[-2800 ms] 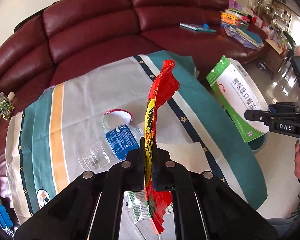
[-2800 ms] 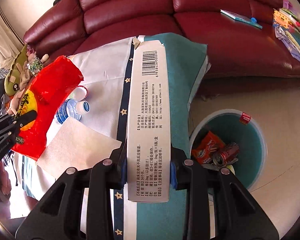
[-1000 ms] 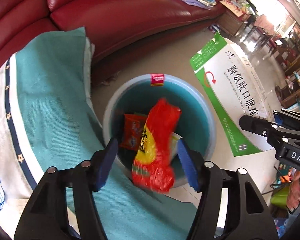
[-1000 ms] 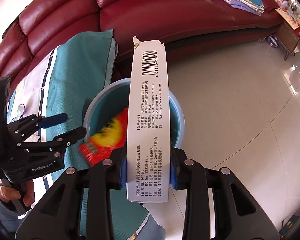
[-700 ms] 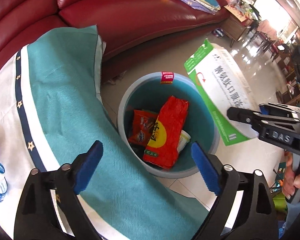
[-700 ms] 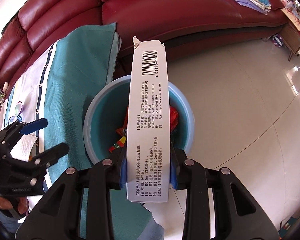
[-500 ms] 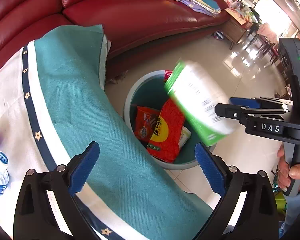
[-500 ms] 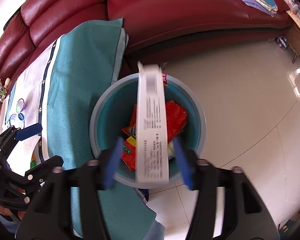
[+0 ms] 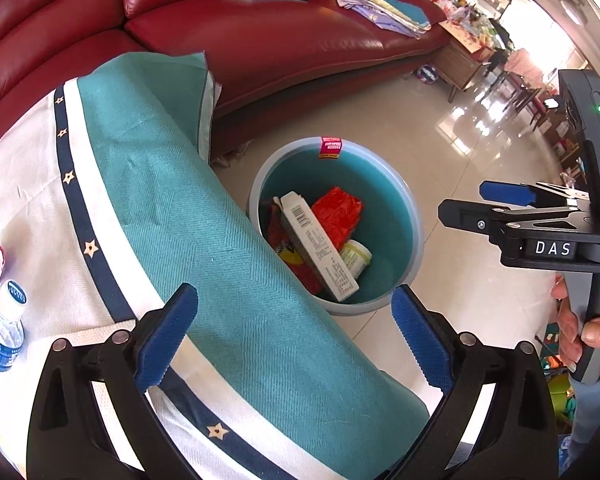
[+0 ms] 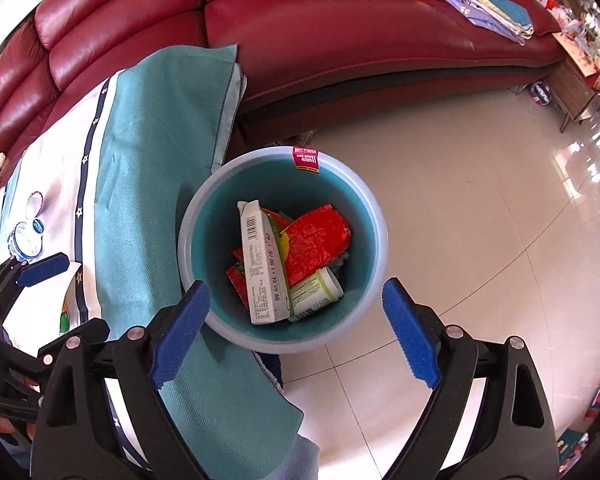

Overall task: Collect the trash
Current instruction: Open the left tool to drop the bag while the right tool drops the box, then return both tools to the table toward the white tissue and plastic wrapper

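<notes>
A: What do the two grippers have hold of?

B: Nothing. The right gripper (image 10: 296,320) has its blue pads spread wide, having just been opening, and only the bin's mouth shows in the gap. The left gripper (image 9: 296,332) is spread just as wide, also just opened, with bare tablecloth (image 9: 188,216) and the bin's near rim between its fingers

A: And the trash?

B: The white carton (image 10: 262,264) lies slanted inside the teal bin (image 10: 374,216), just ahead of the right gripper's fingers and nearer its left one, barcode end pointing away. Touching it on the side toward the right finger is the crumpled red wrapper (image 10: 318,246), and a small pale green-labelled tub (image 10: 316,294) lies at the carton's near end. More red packaging pokes out from under the carton

A: Same picture from the left wrist?

B: Yes. The carton (image 9: 320,248) sits ahead of the left gripper's fingers, about midway between them, with the red wrapper (image 9: 338,212) and the tub (image 9: 354,256) beside it toward the right finger

A: Anything left on the table?

B: A water bottle (image 9: 0,332) lies far outside the left finger, a white paper napkin (image 9: 100,336) partly under that finger. The right gripper (image 9: 496,204) hangs well off past the right finger, a hand (image 9: 580,332) round its handle. A red leather sofa (image 9: 260,32) stands beyond the bin
</notes>
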Motion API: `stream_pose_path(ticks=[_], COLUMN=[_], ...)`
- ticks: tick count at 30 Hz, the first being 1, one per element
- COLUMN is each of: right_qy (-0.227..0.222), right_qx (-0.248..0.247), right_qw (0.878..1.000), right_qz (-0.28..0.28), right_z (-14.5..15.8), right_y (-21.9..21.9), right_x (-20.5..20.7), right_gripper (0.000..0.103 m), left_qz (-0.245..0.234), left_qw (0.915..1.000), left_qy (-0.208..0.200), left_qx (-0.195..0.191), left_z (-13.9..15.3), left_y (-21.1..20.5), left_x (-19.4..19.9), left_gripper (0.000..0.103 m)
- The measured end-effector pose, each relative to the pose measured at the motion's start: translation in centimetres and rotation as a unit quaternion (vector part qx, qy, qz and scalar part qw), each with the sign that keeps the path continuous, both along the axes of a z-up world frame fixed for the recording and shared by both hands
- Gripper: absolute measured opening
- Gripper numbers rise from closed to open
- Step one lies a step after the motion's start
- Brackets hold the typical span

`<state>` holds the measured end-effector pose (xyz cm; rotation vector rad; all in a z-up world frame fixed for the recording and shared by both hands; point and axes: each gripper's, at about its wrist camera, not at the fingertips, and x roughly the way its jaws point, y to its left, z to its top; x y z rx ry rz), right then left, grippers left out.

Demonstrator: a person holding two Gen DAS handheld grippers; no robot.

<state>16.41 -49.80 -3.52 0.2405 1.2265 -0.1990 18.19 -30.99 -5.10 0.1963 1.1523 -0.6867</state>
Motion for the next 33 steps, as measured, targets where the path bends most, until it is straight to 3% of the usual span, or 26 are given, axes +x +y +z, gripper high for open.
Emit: stream_pose_path(ticks=[8,18,33], right_qy=[-0.008,-0.010,0.011], right_qx=[-0.008,-0.011,0.028], right_qw=[1.000,0.998,0.988], right_qz=[0.014,0.062,0.152], right_z=[1.4,1.7,-0.4], right_y=[3.5,10.4,22.0], right_x=[-1.3,-1.7,0.4], right_gripper=[0.086,0.086,0.086], left_qz=[0.006,0.053,0.144], left_qw=[0.9998,0.9982,0.9894], left_qy=[-0.014,-0.021,-0.005], left_qx=[-0.010,-0.017,-0.012], left_z=[1.2,2.3,-0.8], left_y=[3.7,10.9,24.5], left_x=[-2.4,-4.3,-6.5], left_gripper=[0.098,0.099,0.099])
